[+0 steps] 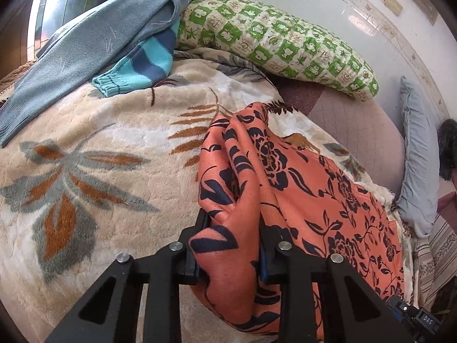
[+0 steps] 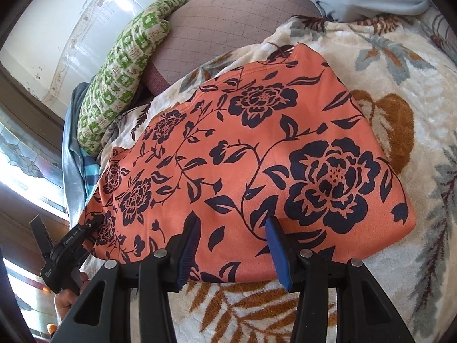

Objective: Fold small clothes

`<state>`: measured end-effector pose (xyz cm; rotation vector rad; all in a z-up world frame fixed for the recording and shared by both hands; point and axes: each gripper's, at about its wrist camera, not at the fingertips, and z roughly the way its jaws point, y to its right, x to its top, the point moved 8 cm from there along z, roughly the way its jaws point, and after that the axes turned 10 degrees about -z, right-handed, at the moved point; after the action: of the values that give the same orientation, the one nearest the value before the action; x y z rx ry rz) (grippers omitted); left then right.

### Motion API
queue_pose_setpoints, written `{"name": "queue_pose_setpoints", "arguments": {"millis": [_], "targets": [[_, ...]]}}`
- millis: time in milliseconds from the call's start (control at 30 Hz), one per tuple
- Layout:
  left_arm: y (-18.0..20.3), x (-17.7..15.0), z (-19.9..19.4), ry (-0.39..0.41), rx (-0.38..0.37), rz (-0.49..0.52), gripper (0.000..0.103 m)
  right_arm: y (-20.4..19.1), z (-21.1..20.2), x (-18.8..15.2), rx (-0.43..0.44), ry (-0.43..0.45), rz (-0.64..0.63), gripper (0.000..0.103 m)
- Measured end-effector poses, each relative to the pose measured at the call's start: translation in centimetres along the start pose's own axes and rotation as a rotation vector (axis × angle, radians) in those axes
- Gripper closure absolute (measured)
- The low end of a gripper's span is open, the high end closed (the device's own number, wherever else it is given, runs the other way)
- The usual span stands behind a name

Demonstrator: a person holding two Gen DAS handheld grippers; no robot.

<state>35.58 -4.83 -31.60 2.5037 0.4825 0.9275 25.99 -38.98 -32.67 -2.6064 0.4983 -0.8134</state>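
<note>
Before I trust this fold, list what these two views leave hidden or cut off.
- Left wrist view: the left gripper's pads, covered by the bunched orange garment between the jaws.
- Left wrist view: the striped sleeve's upper part, under the grey-blue sweater.
- Right wrist view: the garment's near hem, behind the right gripper.
- Right wrist view: the left gripper, cut off at the edge.

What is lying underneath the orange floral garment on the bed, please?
The orange floral garment rests on a cream leaf-patterned blanket, which shows around its edges. Whatever sits directly beneath its middle is covered. The left claw pinches a bunched fold of it.
</note>
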Motion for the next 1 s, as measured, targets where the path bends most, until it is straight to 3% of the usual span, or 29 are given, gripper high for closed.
{"name": "queue_pose_setpoints", "arguments": {"millis": [133,233,400,533,600,733,767,833,900,1000], "targets": [[2.4,0.1,-2.3,0.055,-0.023,0.071,0.078,0.7,1.5,0.0,0.011,-0.063,0.004,0.054],[5.6,0.0,-4.6,0.086,-0.056,0.137,0.078,1.2,1.3,0.6,0.068,-0.087,0.05,0.055],[13.1,-1.1,-8.4,0.108,-0.137,0.226,0.078,4.8,0.0,2.0,0.262,-0.022,0.294,0.055],[20.8,-3.5,-10.1,0.095,-0.214,0.312,0.079,7.8,-2.7,3.6,0.294,0.057,0.374,0.055],[24.8,-5.6,-10.0,0.07,-0.241,0.359,0.08,9.9,-4.2,4.2,0.275,0.104,0.408,0.054],[31.8,-12.4,-7.8,-0.026,-0.29,0.462,0.085,14.1,-6.8,5.0,0.332,0.184,0.537,0.052],[33.2,-14.4,-6.9,-0.053,-0.305,0.489,0.095,15.1,-7.4,5.1,0.344,0.203,0.565,0.053],[35.4,-18.8,-4.8,-0.111,-0.322,0.544,0.099,17.1,-8.5,5.5,0.363,0.235,0.611,0.053],[35.5,-22.5,-2.0,-0.145,-0.248,0.605,0.099,18.6,-9.6,5.8,0.381,0.252,0.637,0.053],[33.2,-25.9,0.7,-0.309,-0.209,0.56,0.099,20.1,-10.7,5.9,0.381,0.259,0.646,0.053]]}}
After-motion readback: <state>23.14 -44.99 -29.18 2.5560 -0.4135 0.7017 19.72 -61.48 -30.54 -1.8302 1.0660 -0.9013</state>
